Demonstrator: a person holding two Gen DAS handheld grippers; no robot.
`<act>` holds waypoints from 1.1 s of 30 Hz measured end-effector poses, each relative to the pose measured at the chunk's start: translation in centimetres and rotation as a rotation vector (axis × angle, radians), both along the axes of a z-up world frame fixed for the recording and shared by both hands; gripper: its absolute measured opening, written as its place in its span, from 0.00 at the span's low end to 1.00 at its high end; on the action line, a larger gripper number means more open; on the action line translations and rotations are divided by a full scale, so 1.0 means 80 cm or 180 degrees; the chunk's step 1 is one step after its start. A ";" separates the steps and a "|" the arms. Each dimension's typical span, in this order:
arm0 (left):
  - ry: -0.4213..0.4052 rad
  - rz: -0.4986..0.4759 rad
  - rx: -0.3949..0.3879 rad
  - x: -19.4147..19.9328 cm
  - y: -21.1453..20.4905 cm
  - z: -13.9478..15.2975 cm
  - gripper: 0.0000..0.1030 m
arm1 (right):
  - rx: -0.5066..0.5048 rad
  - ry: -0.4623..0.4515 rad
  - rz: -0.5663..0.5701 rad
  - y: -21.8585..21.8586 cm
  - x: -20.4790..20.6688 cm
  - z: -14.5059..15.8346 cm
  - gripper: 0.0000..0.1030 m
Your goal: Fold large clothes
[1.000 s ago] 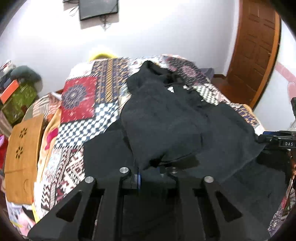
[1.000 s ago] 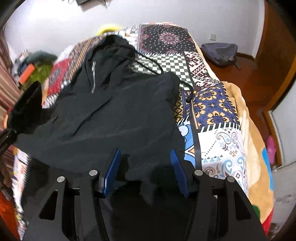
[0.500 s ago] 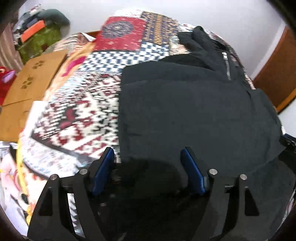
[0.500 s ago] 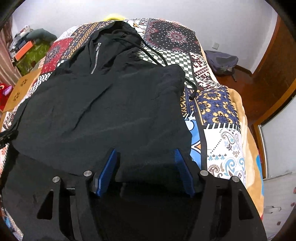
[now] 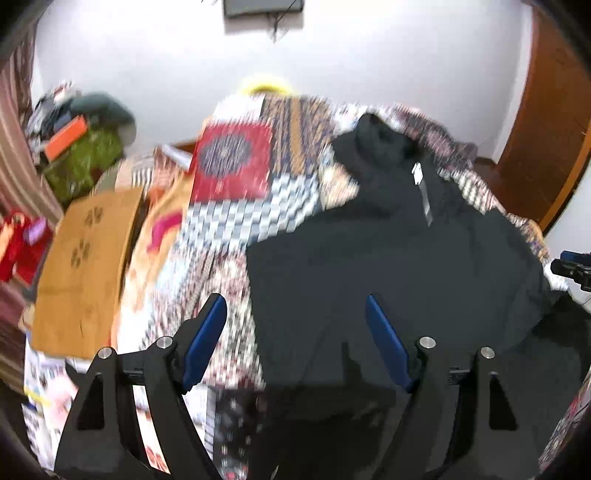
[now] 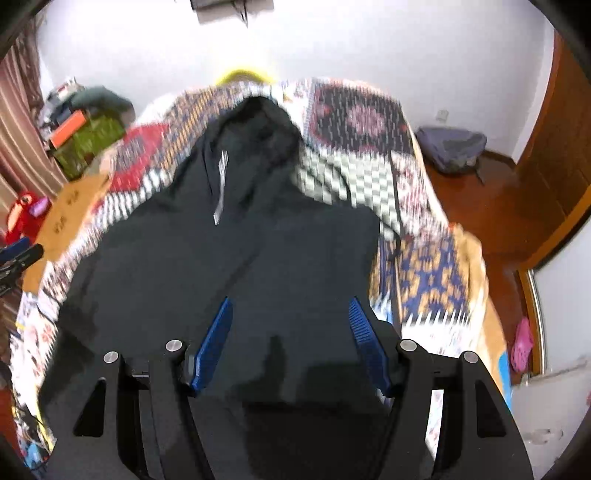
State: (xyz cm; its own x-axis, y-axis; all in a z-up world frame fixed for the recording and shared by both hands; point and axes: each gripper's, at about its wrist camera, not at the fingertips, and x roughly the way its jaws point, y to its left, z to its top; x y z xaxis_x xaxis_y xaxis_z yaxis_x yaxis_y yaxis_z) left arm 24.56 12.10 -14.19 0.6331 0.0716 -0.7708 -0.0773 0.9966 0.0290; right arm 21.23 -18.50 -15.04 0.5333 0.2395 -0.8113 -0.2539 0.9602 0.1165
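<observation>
Two views are supplied. In the left wrist view, the left gripper (image 5: 295,325) is seen spread wide with nothing held, poised over the left edge of the black hooded jacket (image 5: 399,258), which is laid flat on the bed (image 5: 229,229). The step in hand is judged to be the interval between folds: the near part of the jacket appears already doubled over. The right gripper (image 5: 570,267) is glimpsed at the right margin. A cardboard box (image 5: 85,273) and a green bag (image 5: 85,158) are noted to the left, a wall-mounted dark panel (image 5: 264,7) above.

In the right wrist view, the right gripper (image 6: 290,328) is likewise fully parted and empty above the jacket's near hem. For the next move, a fresh pinch on an outer edge is called for, both layers being taken together. A backpack (image 6: 452,147) is seen on the wooden floor (image 6: 491,206), beside a wooden door (image 6: 557,140).
</observation>
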 end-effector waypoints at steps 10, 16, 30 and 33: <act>-0.0329 -0.0304 -0.0002 0.117 -0.053 0.057 0.80 | 0.0169 -0.0290 -0.0091 0.019 0.081 0.046 0.60; -0.0278 -0.0390 -0.0075 0.195 -0.075 0.052 0.80 | 0.0367 -0.0263 -0.0191 0.021 0.139 0.043 0.60; 0.0073 -0.0257 -0.0348 0.355 -0.095 -0.045 0.80 | 0.0770 0.0221 -0.0445 0.061 0.298 -0.046 0.60; 0.0254 -0.0162 -0.0502 0.384 -0.094 -0.083 0.79 | 0.0752 0.0367 -0.0471 0.070 0.321 -0.074 0.60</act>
